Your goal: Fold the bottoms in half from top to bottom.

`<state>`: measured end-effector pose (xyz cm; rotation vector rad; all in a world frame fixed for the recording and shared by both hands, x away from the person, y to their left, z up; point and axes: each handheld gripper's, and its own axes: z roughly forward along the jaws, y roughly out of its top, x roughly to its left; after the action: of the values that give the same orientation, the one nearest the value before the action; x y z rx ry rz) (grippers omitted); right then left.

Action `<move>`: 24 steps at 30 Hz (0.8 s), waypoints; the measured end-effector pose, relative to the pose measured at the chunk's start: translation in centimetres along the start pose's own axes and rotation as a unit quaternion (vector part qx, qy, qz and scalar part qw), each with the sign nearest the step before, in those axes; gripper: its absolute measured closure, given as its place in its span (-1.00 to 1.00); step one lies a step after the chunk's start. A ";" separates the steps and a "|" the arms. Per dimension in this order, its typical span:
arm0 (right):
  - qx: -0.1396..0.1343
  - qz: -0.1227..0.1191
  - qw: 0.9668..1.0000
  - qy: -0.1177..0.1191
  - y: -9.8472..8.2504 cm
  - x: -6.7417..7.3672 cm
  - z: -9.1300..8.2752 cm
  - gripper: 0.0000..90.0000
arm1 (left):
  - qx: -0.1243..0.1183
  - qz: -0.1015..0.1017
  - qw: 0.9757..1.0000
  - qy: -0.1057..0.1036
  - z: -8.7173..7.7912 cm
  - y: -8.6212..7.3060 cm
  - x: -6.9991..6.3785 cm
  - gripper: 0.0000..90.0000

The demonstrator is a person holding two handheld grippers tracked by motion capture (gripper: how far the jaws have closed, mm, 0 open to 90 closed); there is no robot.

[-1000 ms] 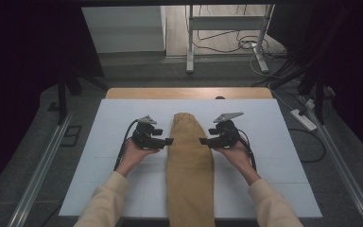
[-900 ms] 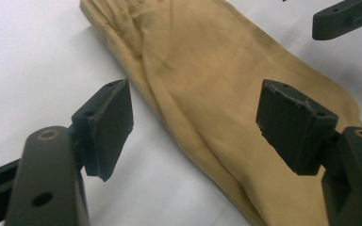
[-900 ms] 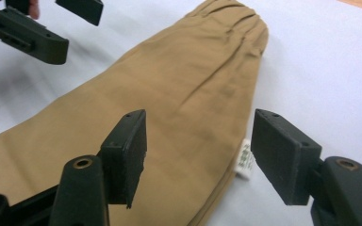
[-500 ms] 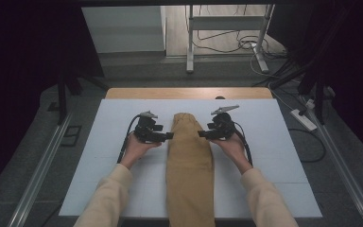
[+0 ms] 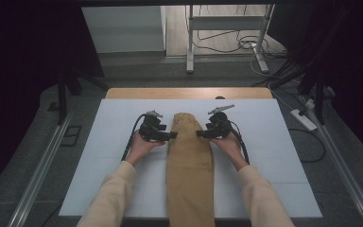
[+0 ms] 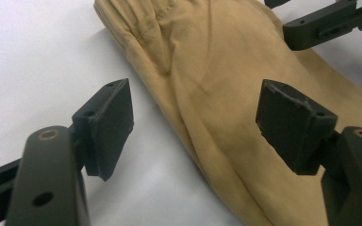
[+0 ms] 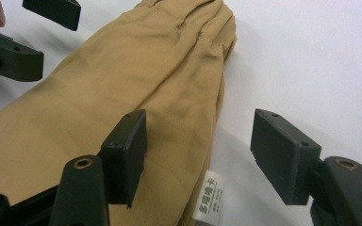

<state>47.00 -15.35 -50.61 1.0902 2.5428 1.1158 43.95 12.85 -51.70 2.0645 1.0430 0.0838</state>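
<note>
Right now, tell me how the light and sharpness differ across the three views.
High view: dim, dark at both sides, the white board evenly lit, the tan trousers soft in detail. Left gripper view: bright, fabric folds sharp, the white surface washed out. Right gripper view: bright too, the white label readable as print, the near jaws slightly blurred.

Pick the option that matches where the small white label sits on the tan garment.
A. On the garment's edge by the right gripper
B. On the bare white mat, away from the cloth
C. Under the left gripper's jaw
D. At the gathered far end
A: in the right gripper view the white label pokes out of the tan garment's edge, between the open jaws of the right gripper.
</note>
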 end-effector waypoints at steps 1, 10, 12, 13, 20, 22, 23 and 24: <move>0.000 0.001 1.000 0.001 0.0 0.0 0.1 -0.18 | 0.001 0.001 1.000 0.001 0.0 0.0 0.0 -0.38; 0.002 0.001 1.000 0.002 0.2 -0.1 0.4 -0.18 | 0.007 -0.004 1.000 0.001 0.6 0.0 0.3 -0.39; 0.005 0.002 1.000 0.002 0.2 -0.2 0.5 -0.18 | 0.010 -0.005 1.000 0.004 0.8 -0.1 0.3 -0.39; 0.005 0.001 1.000 0.002 0.2 -0.3 0.6 -0.18 | 0.012 -0.006 1.000 0.006 0.9 -0.1 0.4 -0.38; 0.023 -0.007 1.000 0.001 0.2 -0.6 1.6 -0.17 | 0.023 -0.012 1.000 0.007 1.7 -0.3 0.7 -0.35; 0.029 -0.007 1.000 0.005 0.1 -0.6 1.9 -0.16 | 0.030 -0.012 0.999 0.009 2.0 -0.4 0.7 -0.32; 0.032 -0.007 0.999 0.007 0.1 -0.5 2.0 -0.16 | 0.030 -0.010 0.999 0.010 2.1 -0.4 0.7 -0.32; 0.032 -0.009 0.999 0.006 0.1 -0.5 2.0 -0.15 | 0.027 -0.014 1.000 0.009 2.1 -0.4 0.7 -0.31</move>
<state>48.22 -14.46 -52.07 1.0751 2.6102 1.0467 44.98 12.16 -53.58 2.0997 1.0962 0.0609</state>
